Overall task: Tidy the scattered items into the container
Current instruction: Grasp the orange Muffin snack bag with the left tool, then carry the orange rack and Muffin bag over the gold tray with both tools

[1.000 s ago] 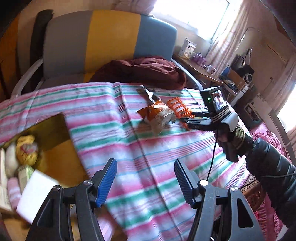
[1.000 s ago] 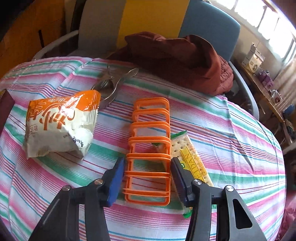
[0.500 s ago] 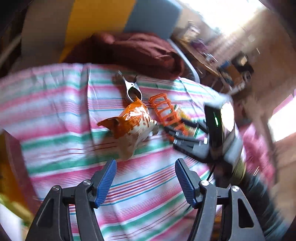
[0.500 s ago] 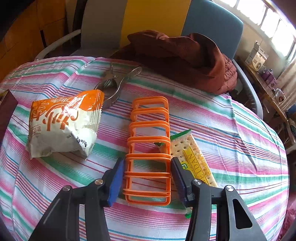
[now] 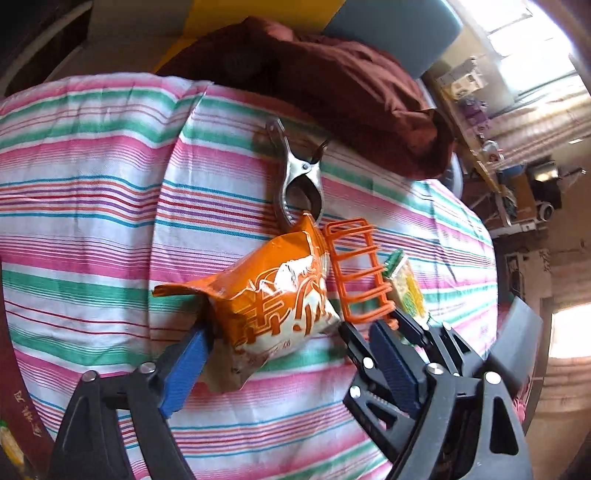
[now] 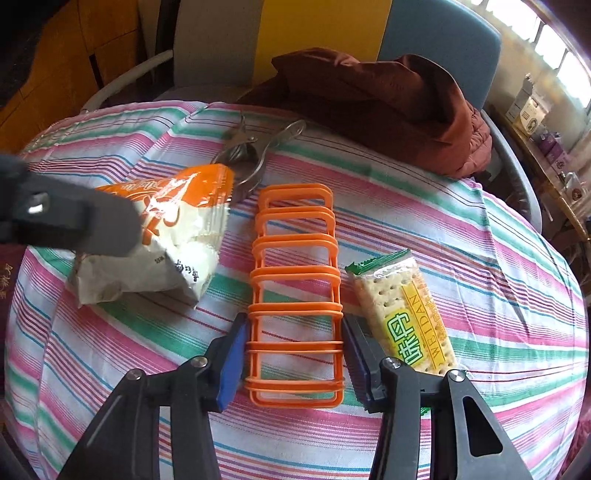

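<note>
An orange and white snack bag point(image 5: 273, 295) lies on the striped cloth between the fingers of my left gripper point(image 5: 291, 350), which is open; the bag's left end touches the left pad. My right gripper point(image 6: 293, 354) is shut on the near end of an orange plastic rack point(image 6: 295, 258), a pad pressed against each side. A cracker pack point(image 6: 402, 314) lies just right of the rack, apart from it. A metal clip point(image 5: 299, 181) lies beyond the bag. A sliver of the dark red box point(image 5: 18, 406) shows at the lower left edge.
A maroon jacket point(image 6: 388, 99) is heaped at the table's far edge against a grey, yellow and blue chair point(image 6: 436, 33). One left gripper finger point(image 6: 92, 225) crosses over the bag in the right wrist view. The round table drops off on the right toward cluttered shelves point(image 5: 517, 177).
My left gripper swung away from the box to the snack bag and now straddles it, jaws slightly wider. The rack, held by the right gripper, came off the cracker pack's corner.
</note>
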`<move>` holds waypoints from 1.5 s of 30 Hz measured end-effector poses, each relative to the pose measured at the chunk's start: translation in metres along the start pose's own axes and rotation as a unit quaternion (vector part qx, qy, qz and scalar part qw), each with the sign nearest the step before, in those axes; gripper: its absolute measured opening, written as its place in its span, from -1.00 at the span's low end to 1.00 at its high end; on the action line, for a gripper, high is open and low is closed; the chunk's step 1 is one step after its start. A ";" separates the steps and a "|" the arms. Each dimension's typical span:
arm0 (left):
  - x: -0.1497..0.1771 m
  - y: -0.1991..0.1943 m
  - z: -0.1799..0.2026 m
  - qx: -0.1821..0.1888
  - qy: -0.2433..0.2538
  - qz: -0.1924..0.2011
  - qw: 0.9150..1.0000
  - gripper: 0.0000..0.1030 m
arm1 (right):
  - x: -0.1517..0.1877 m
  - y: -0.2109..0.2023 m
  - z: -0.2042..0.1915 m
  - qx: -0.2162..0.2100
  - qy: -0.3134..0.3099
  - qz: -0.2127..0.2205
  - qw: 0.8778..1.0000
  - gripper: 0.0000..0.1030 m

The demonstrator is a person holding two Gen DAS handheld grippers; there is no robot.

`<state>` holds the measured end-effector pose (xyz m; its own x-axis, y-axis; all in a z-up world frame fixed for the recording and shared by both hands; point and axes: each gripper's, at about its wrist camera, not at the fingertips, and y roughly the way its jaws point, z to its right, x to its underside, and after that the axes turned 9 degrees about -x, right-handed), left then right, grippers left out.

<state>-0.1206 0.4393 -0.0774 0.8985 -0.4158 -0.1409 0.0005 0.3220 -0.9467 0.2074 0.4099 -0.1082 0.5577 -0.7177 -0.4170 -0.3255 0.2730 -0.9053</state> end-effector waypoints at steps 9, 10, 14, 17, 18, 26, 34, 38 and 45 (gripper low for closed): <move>-0.014 0.009 0.014 -0.056 0.033 0.014 0.998 0.85 | 0.000 0.005 0.008 -0.026 0.031 -0.007 0.999 -0.03; -0.013 0.009 0.016 -0.060 0.046 0.018 0.997 0.85 | 0.000 0.005 0.011 -0.033 0.042 -0.008 0.999 -0.03; -0.001 0.008 0.022 -0.071 0.121 0.038 0.989 0.85 | 0.000 0.005 0.023 -0.059 0.079 -0.006 0.995 -0.02; 0.008 0.011 0.026 -0.081 0.191 0.053 0.977 0.85 | 0.000 0.005 0.026 -0.067 0.087 -0.006 0.994 -0.02; 0.010 0.013 0.027 -0.088 0.210 0.056 0.972 0.87 | 0.001 0.005 0.025 -0.065 0.084 -0.007 0.994 -0.02; 0.011 0.020 0.021 -0.081 0.249 0.072 0.962 0.98 | 0.001 0.006 0.018 -0.046 0.059 -0.008 0.997 -0.03; 0.013 0.019 0.010 -0.060 0.223 0.091 0.969 0.92 | -0.002 0.007 0.012 -0.040 0.036 -0.007 0.999 -0.04; 0.022 0.012 0.008 -0.059 0.223 0.107 0.967 0.67 | 0.000 0.005 0.012 -0.049 0.033 -0.007 0.998 -0.04; 0.048 -0.007 -0.019 -0.033 0.189 0.113 0.975 0.40 | 0.002 0.004 -0.002 -0.094 0.014 -0.011 0.995 -0.04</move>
<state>-0.0856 0.4011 -0.0832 0.6462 -0.6282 -0.4332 -0.2186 0.3915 -0.8938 0.2056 0.4082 -0.1120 0.5450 -0.7411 -0.3921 -0.4528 0.1335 -0.8816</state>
